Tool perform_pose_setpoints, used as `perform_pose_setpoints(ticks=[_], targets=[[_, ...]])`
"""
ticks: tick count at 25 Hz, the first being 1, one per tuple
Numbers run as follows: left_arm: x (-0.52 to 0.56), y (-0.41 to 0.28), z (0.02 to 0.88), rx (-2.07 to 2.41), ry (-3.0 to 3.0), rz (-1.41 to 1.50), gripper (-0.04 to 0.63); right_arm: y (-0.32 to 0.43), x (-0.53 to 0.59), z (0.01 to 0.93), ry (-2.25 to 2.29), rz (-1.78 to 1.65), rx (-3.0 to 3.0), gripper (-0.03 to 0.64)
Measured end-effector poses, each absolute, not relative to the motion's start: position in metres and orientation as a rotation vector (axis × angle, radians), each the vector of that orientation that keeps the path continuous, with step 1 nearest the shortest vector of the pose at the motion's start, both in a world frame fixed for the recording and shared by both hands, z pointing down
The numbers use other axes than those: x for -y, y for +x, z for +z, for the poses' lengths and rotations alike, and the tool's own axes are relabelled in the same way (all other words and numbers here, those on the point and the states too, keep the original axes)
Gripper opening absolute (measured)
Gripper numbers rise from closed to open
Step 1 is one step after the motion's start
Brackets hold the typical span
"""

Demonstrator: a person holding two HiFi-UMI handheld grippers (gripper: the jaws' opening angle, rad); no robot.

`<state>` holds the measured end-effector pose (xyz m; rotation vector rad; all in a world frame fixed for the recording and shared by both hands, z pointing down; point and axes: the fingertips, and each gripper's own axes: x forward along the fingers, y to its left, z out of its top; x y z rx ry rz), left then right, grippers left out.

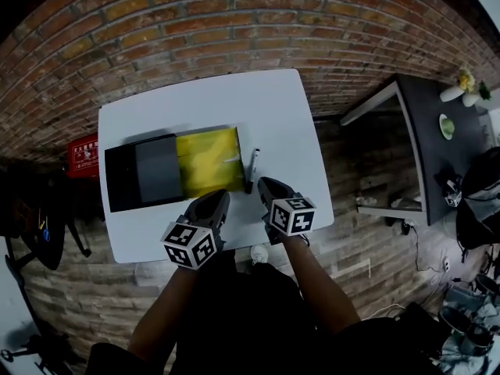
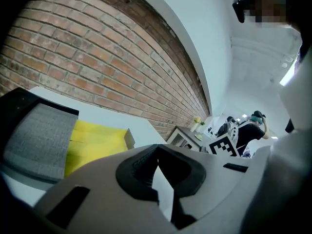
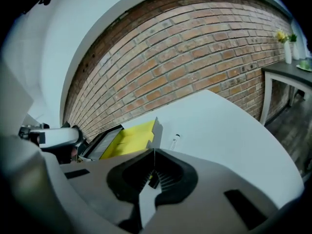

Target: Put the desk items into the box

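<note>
At the far left, off the table, a red sign is leaning low against the brick wall. On the white table, a flat black panel with a grey pad is lying at the left side, touching the box, whose yellow inside is facing up. The box is sitting near the middle of the table, and nothing is showing inside it.

You are holding the left gripper over the near edge of the table, just in front of the box and pointing toward it. Its jaws are pressing together at the tips, with nothing between them.

Just right of the box, a pen is lying on the bare table, running roughly along the box's right wall and apart from it.

You are holding the right gripper just beside the near end of the pen, slightly to its right. Its jaws are also meeting tip to tip, empty, and the pen is lying beyond them, not between them.

Further right, off the table, a dark side table is standing on the floor.
</note>
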<state>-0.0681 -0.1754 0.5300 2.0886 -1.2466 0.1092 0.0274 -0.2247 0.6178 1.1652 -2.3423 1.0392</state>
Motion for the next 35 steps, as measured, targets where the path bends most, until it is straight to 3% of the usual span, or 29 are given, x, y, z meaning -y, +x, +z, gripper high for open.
perform_pose_setpoints(ticks=[11,20,35], targets=[[0.196,-0.065,0.549,1.179,2.103,0.155,0.014,0.021,0.24,0.655,1.241,1.045,2.211,0.025],[0.199,-0.069,0.552,1.173,2.099,0.176,0.014,0.015,0.244,0.672,1.254,0.948,2.118,0.134],[0.2,-0.074,0.55,1.186,2.097,0.185,0.014,0.012,0.251,0.68,1.259,0.845,2.037,0.141]])
